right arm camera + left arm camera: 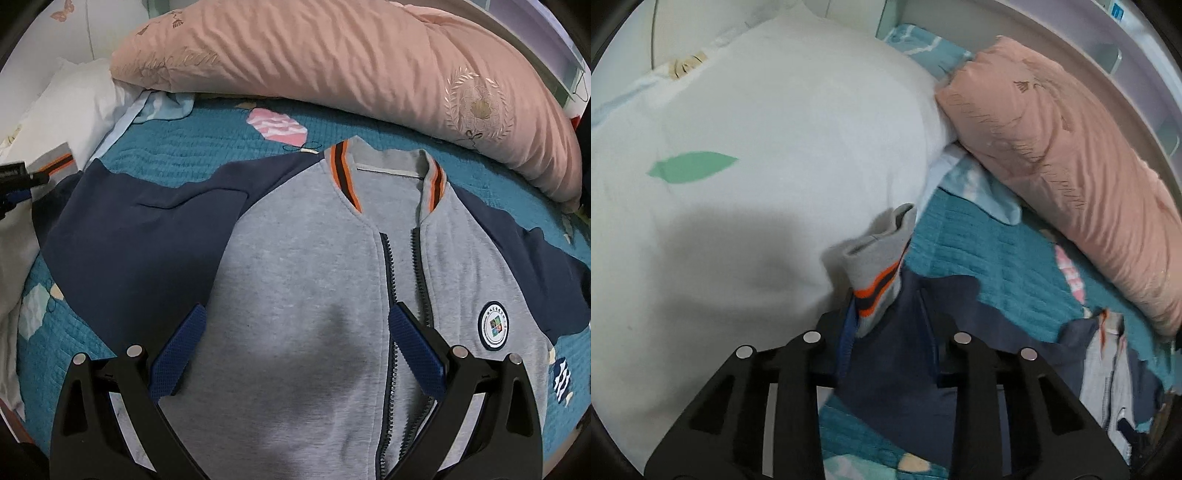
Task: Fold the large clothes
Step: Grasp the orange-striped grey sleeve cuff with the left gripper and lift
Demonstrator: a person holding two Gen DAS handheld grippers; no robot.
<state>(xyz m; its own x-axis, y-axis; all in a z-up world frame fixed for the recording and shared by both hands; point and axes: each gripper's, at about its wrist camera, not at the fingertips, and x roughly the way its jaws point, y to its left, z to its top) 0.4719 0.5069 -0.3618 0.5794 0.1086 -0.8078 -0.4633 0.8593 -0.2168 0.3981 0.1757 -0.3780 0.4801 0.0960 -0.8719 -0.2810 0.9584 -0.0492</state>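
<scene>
Grey-and-navy zip-front fleece jacket [295,280] with orange-striped collar lies face up and spread flat on a teal quilted bedspread [192,144], its zip partly open. A long pink pillow [332,62] lies just behind the collar, and a white pillow with a green leaf print [746,140] sits off to one side.

Seen from the left wrist, the left gripper [886,317] has its jaws closed on the end of one navy sleeve, with the grey cuff with orange and navy stripes [879,266] standing up beyond them. The right gripper [295,347] hangs wide open over the grey chest, its blue pads [177,354] holding nothing.

This looks like the first fold: one sleeve gripped, not yet carried. The next move likely calls for drawing that sleeve across the chest, with the right gripper taking or steadying cloth so the body stays flat.
</scene>
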